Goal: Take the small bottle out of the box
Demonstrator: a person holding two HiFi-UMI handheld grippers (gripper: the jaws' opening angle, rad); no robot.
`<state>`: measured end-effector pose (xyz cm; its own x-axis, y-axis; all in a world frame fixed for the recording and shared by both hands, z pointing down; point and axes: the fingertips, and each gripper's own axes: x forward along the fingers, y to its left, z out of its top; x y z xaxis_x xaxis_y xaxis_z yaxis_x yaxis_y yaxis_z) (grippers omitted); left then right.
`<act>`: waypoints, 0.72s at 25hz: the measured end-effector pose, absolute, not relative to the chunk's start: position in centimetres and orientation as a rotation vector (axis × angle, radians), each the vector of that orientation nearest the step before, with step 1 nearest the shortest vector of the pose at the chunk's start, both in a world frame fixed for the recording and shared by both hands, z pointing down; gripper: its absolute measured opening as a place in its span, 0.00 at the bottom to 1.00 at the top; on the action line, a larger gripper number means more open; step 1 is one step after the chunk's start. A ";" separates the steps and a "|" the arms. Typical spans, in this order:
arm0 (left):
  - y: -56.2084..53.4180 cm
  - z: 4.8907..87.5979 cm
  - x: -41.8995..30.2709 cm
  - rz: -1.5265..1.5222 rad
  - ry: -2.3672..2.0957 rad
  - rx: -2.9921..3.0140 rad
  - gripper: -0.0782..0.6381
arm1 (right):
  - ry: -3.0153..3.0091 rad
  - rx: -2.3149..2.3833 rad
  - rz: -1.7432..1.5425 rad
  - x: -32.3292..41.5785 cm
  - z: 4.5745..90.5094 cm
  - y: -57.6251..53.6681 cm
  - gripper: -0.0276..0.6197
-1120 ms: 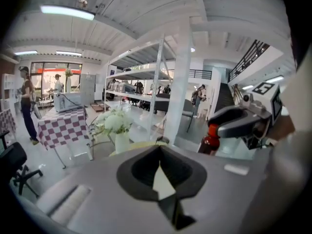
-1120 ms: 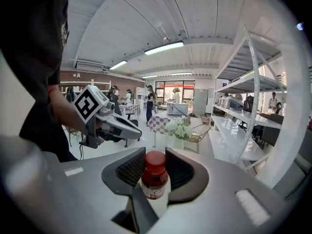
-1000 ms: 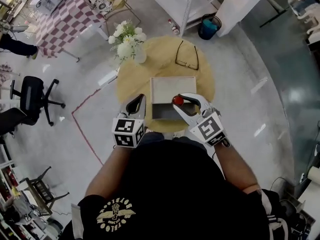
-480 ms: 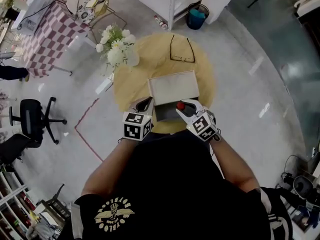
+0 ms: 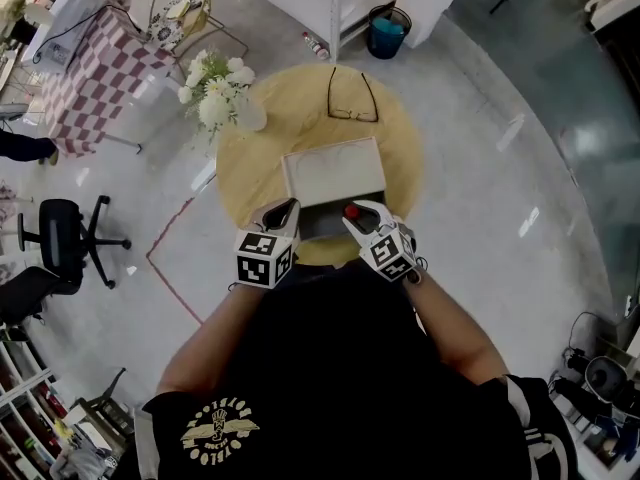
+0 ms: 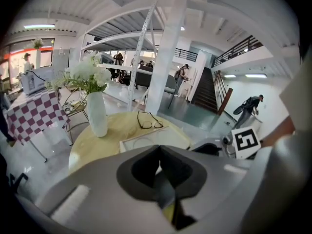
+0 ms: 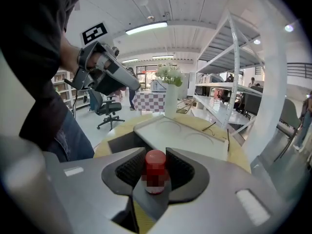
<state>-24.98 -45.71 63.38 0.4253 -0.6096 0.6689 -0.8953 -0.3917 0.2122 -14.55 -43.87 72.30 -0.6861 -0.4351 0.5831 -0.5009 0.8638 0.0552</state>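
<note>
**Red-capped small bottle clamped in right gripper**

The bottle is held upright between the jaws, cap uppermost. Its label is blurred and cannot be read. It is positioned over the open near end of the box on the round wooden table. The left gripper is closed on nothing, beside the box's near left corner.
</note>
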 end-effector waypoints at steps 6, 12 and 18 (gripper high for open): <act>-44.3 59.7 -24.3 0.662 -1.372 2.091 0.11 | -2.454 0.593 0.240 -13.2 70.5 -43.4 0.33; -44.4 51.9 -24.2 0.510 -1.577 2.129 0.11 | -2.582 0.610 0.203 -11.1 60.6 -44.3 0.35; -44.3 41.5 -22.4 0.275 -1.760 2.257 0.11 | -2.803 0.811 0.084 -8.4 46.2 -46.3 0.05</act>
<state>-22.39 -44.27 41.46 0.2455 -0.9190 0.3086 -0.9693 -0.2283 0.0913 -8.43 -46.30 46.19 -0.8227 -0.5209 0.2278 -0.5335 0.8458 0.0071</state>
